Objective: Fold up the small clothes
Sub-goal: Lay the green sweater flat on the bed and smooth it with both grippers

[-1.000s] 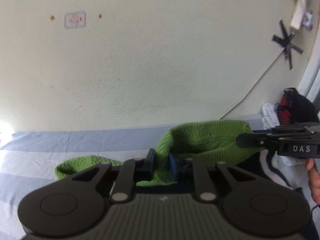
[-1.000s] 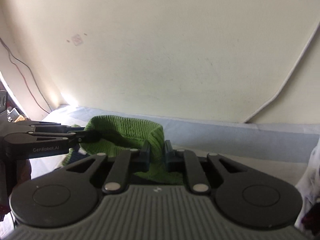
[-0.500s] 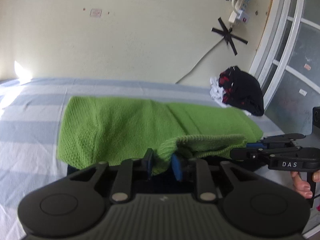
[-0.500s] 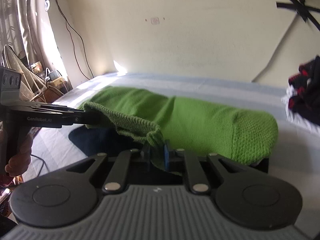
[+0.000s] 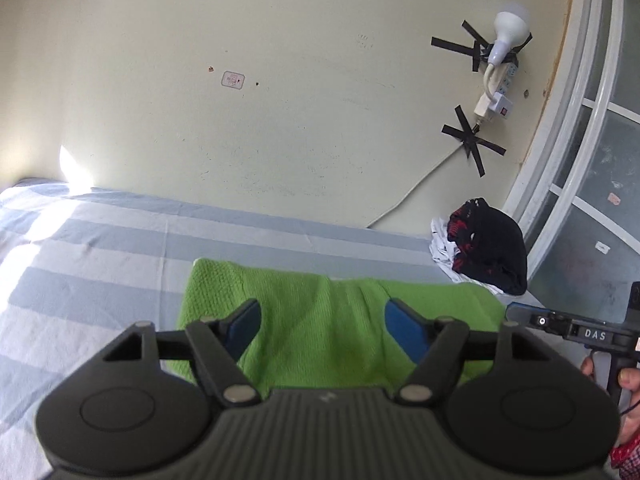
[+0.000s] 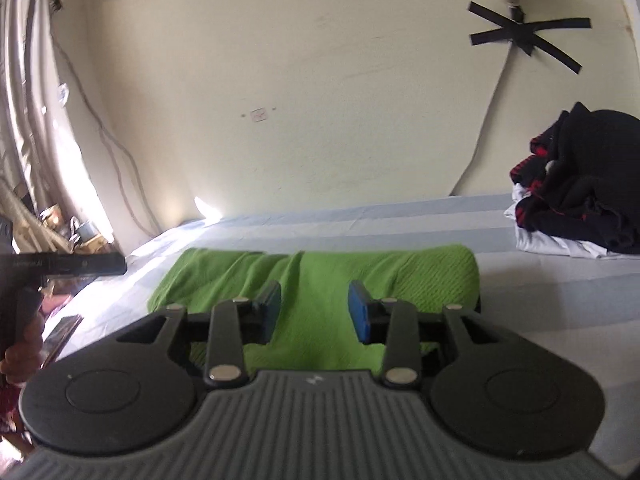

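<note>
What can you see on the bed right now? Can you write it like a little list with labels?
surface: bed with a blue and white striped sheet
main item: green knitted garment, lying folded and flat on the sheet
left gripper: jaws opening, nothing between them, garment lies beyond
right gripper: jaws opening, nothing gripped
other clothes: dark and white pile near the wall, apart from the green garment
wall: taped-up power strip and bulb

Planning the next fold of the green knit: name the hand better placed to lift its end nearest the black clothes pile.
Right. The right gripper, jaws opening and empty, hangs over the green knit garment toward the black clothes pile.
</note>
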Available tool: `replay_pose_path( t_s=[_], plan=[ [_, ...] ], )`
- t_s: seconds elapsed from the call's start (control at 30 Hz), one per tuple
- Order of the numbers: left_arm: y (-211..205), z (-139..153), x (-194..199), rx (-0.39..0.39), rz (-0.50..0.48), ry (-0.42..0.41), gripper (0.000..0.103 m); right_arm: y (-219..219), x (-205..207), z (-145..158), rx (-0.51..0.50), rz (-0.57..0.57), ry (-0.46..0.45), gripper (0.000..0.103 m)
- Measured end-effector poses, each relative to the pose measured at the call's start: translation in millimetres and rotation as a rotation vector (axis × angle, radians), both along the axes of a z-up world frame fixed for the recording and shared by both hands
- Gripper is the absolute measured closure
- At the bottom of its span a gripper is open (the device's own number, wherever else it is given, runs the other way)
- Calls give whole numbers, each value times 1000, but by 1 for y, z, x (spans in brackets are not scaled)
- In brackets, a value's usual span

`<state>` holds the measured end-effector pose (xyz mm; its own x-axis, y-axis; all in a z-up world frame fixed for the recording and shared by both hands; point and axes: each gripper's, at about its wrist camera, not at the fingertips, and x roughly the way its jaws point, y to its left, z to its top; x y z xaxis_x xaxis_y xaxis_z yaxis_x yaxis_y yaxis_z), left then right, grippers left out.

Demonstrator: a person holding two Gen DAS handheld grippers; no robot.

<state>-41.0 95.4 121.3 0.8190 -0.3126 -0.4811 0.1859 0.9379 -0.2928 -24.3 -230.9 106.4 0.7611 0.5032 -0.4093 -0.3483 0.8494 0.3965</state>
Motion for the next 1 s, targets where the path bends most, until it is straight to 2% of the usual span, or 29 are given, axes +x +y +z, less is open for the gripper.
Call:
replay_pose_path(
  t_s=[0.07,0.17,0.2,0.27,0.3,0.4,0.43,0.47,0.5,0.53,0.6,0.67,0.77,0.83,0.93,1.0],
  plan=[
    [-10,-15,31,42,8,48,50,3,21,-11,15,-28,24,64],
    [-14,-56,78,128,65,181,61,2,57,-47,-190,-168,121,70],
    [-13,-63,81,132,79,132,60,-12,59,-64,-167,-191,121,70],
    [-15,-66,81,157,89,109,60,-30,58,-70,-41,-210,130,71],
    [-18,-65,80,166,98,113,60,-29,57,-68,-45,-216,139,71],
    [-30,-63,72,244,100,108,59,-13,48,-61,-178,-199,103,68],
    [-30,-61,67,241,101,111,55,-12,43,-58,-184,-201,102,68],
    [-30,-58,61,223,96,110,50,-14,38,-54,-168,-202,101,63],
    [-29,-57,54,203,92,107,40,-19,30,-50,-134,-204,90,56],
    [-27,-55,45,184,93,95,37,-26,20,-47,-92,-212,80,53],
    [-28,-51,33,162,88,77,36,-41,3,-45,-5,-242,80,48],
    [-32,-47,29,147,72,67,36,-55,-12,-48,73,-279,107,48],
    [-51,-43,31,183,48,46,35,-70,-22,-59,166,-321,169,47],
    [-65,-46,37,199,26,48,30,-74,-24,-65,211,-325,199,47],
    [-79,-62,47,217,14,82,24,-75,-20,-75,299,-298,260,47],
    [-89,-75,46,282,12,62,20,-70,-19,-81,322,-281,267,47]
  ],
)
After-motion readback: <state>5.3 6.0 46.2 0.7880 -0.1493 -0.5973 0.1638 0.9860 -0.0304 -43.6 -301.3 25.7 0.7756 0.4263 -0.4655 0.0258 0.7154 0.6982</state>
